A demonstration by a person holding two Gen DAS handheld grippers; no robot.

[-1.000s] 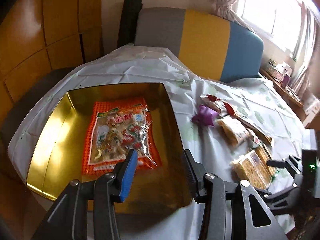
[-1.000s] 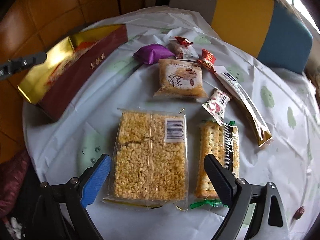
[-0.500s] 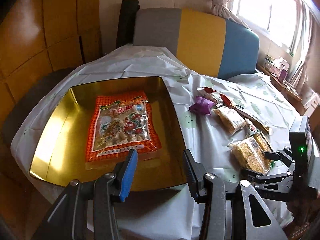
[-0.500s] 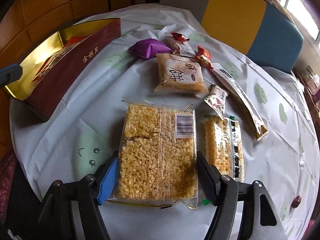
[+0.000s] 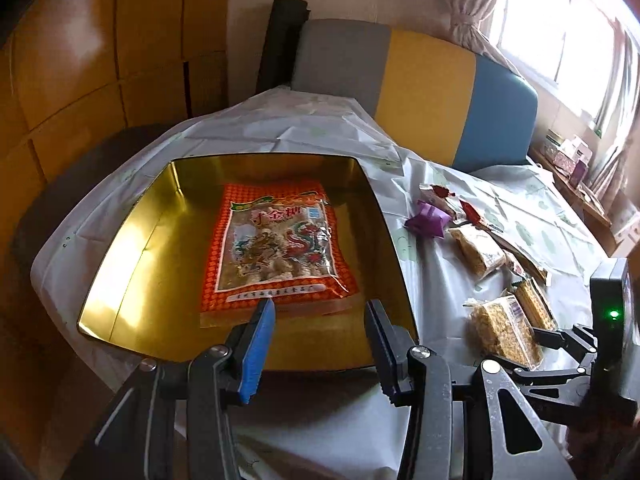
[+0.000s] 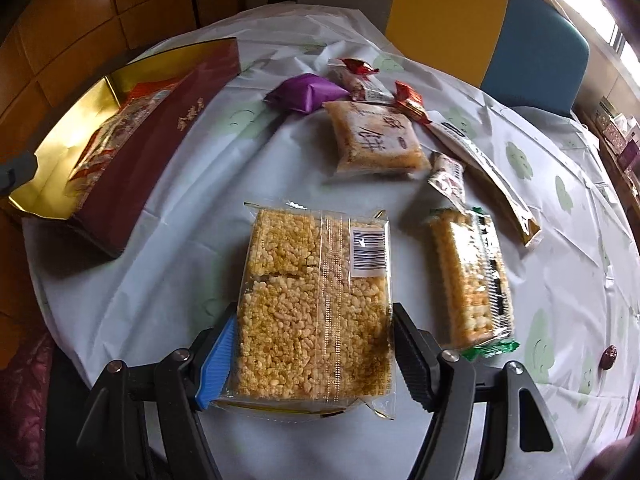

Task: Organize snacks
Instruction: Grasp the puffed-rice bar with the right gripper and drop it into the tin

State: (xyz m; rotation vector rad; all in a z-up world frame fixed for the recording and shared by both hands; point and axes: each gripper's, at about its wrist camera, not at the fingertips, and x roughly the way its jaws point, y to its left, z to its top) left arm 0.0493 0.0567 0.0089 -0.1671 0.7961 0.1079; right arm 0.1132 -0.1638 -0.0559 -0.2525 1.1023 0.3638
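A gold-lined box (image 5: pixel 120 264) holds an orange snack bag (image 5: pixel 276 248); its dark red outer wall shows in the right wrist view (image 6: pixel 152 148). My left gripper (image 5: pixel 318 320) is open and empty, just above the box's near rim. My right gripper (image 6: pixel 312 344) is shut on a clear pack of puffed-rice cakes (image 6: pixel 316 300), gripping its near half from both sides on the table. The pack also shows in the left wrist view (image 5: pixel 504 328).
On the white tablecloth (image 6: pixel 180 280) lie a cracker pack (image 6: pixel 472 272), a rice-cake bag (image 6: pixel 376 140), a purple packet (image 6: pixel 308 92), small red-wrapped candies (image 6: pixel 408 100), a small patterned sachet (image 6: pixel 448 176) and a long stick pack (image 6: pixel 492 184). A grey, yellow and blue chair (image 5: pixel 424 84) stands behind.
My right gripper moved forward around the puffed-rice pack and closed on its sides. My left gripper drew back from the box, still open.
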